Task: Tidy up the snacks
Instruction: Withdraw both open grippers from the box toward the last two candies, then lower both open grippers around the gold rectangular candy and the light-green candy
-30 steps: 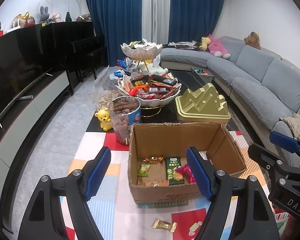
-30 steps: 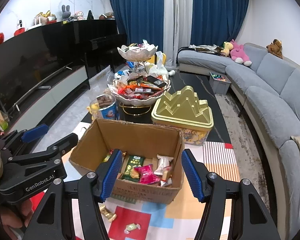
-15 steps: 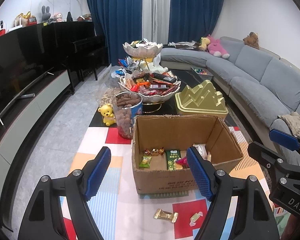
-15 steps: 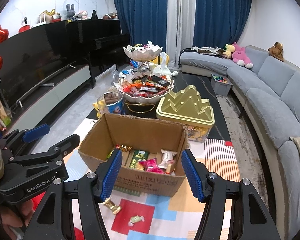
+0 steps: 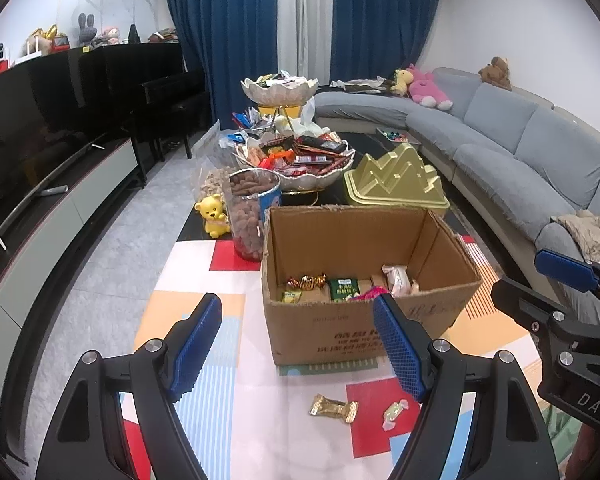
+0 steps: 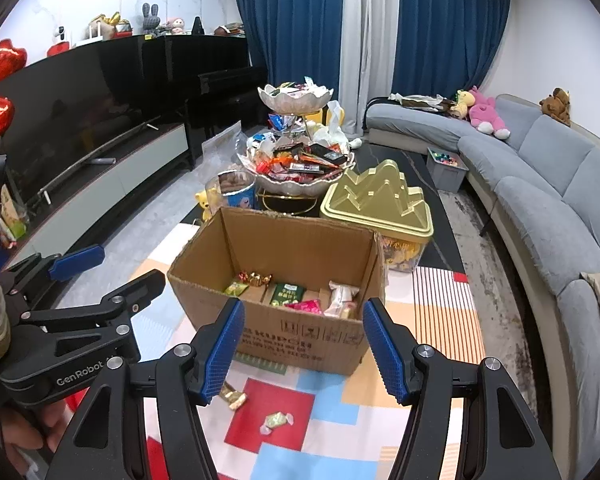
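An open cardboard box (image 5: 340, 332) stands on a colourful mat (image 5: 196, 276). It holds a green packet (image 5: 344, 290), a gold-and-red candy (image 5: 306, 281), a white packet (image 5: 396, 278) and other snacks. A gold-wrapped candy (image 5: 334, 408) and a small pale candy (image 5: 394, 414) lie loose on the mat in front of the box. My left gripper (image 5: 298, 346) hovers open above them, nothing between its fingers. My right gripper (image 6: 304, 350) is open and empty too, facing the box (image 6: 204, 256), with the gold candy (image 6: 232, 394) and the small candy (image 6: 276, 420) below it.
Behind the box stand a two-tier bowl of snacks (image 5: 296, 164), a gold mountain-shaped tin (image 5: 396, 180), a jar of nuts (image 5: 252, 216) and a yellow bear figure (image 5: 214, 216). A grey sofa (image 5: 540, 160) runs along the right, a TV cabinet (image 5: 60, 208) along the left.
Both grippers have drawn back from the box, so it sits farther off and the two loose candies on the mat show more fully. Their jaws stayed equally wide.
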`<action>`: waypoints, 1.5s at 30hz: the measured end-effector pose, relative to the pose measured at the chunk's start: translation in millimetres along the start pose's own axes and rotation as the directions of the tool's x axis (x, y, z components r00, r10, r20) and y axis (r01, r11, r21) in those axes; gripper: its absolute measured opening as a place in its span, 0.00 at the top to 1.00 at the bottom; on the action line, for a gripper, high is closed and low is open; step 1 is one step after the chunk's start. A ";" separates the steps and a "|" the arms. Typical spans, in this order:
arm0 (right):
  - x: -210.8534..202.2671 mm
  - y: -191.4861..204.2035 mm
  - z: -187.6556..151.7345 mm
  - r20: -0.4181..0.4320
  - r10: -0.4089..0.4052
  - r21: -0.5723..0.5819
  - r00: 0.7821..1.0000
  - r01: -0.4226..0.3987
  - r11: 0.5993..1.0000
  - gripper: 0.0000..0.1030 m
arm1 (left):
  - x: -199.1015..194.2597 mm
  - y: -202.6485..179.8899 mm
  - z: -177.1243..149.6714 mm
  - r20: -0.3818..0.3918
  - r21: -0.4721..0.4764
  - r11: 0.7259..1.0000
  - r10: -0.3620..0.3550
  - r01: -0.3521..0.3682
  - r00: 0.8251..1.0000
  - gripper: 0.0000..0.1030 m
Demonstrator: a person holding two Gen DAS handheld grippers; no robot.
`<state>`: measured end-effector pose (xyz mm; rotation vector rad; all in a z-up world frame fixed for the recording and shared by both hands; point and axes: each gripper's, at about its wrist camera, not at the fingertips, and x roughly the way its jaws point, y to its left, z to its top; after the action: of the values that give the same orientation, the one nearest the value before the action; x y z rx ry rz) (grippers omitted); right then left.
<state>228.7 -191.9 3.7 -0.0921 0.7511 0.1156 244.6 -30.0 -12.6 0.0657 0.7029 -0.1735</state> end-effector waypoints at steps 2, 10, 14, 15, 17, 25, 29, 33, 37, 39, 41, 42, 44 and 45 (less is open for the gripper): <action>-0.4 0.3 -4.7 0.000 0.000 -0.002 1.000 0.000 1.000 0.39 | -0.8 -1.4 -4.2 0.001 0.011 1.000 -0.001 0.001 1.000 0.25; -1.4 -0.7 -23.4 -0.006 0.001 0.000 1.000 -0.001 1.000 0.39 | -1.3 -6.7 -23.3 -0.003 0.046 0.999 -0.016 0.016 1.000 0.25; -1.9 -0.6 -31.7 -0.007 0.001 0.002 1.000 -0.001 1.000 0.39 | -1.4 -8.6 -34.2 -0.007 0.060 0.998 -0.025 0.025 1.000 0.25; -2.0 -0.7 -32.4 -0.007 0.001 0.002 1.000 -0.001 1.000 0.39 | -0.5 -9.6 -37.0 -0.008 0.063 0.998 -0.027 0.028 1.000 0.25; -1.4 0.1 -37.4 -0.008 0.001 0.001 1.000 -0.001 1.000 0.39 | 1.6 -9.9 -41.1 -0.011 0.070 0.997 -0.032 0.033 0.999 0.25; 5.7 1.7 -62.0 -0.018 0.013 -0.004 1.000 -0.013 1.000 0.39 | 8.5 -17.4 -71.6 -0.011 0.133 0.990 -0.052 0.053 0.999 0.25; 12.1 4.2 -75.3 -0.029 0.021 -0.022 0.999 -0.022 1.000 0.39 | 12.4 -22.1 -84.7 -0.014 0.159 0.985 -0.070 0.071 0.997 0.25; 17.3 6.2 -82.9 -0.038 0.023 -0.042 0.999 -0.025 0.999 0.39 | 17.5 -24.4 -94.5 -0.017 0.179 0.980 -0.085 0.086 0.996 0.25; 22.5 7.5 -90.1 -0.049 0.022 -0.060 0.999 -0.025 0.998 0.39 | 22.9 -25.4 -101.7 -0.024 0.195 0.975 -0.101 0.104 0.995 0.25; 25.6 8.2 -93.5 -0.055 0.024 -0.065 0.998 -0.027 0.998 0.39 | 25.8 -26.1 -105.0 -0.028 0.205 0.972 -0.109 0.113 0.994 0.25; 29.0 9.2 -97.3 -0.064 0.024 -0.073 0.998 -0.028 0.997 0.39 | 29.4 -27.2 -109.9 -0.034 0.219 0.968 -0.118 0.122 0.992 0.25; 29.6 9.3 -99.2 -0.066 0.023 -0.076 0.998 -0.028 0.997 0.39 | 30.7 -27.5 -111.8 -0.037 0.223 0.967 -0.119 0.124 0.992 0.25; 33.3 10.1 -104.6 -0.076 0.026 -0.084 0.997 -0.032 0.996 0.39 | 35.2 -28.3 -116.6 -0.044 0.235 0.963 -0.122 0.129 0.992 0.25; 34.7 10.4 -105.8 -0.080 0.027 -0.087 0.996 -0.034 0.996 0.39 | 36.4 -29.0 -118.6 -0.046 0.239 0.962 -0.125 0.132 0.991 0.25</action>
<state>180.9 -192.3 -97.5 -0.1698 0.8265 0.1749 191.0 -49.5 -126.6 0.2568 0.7139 -0.3834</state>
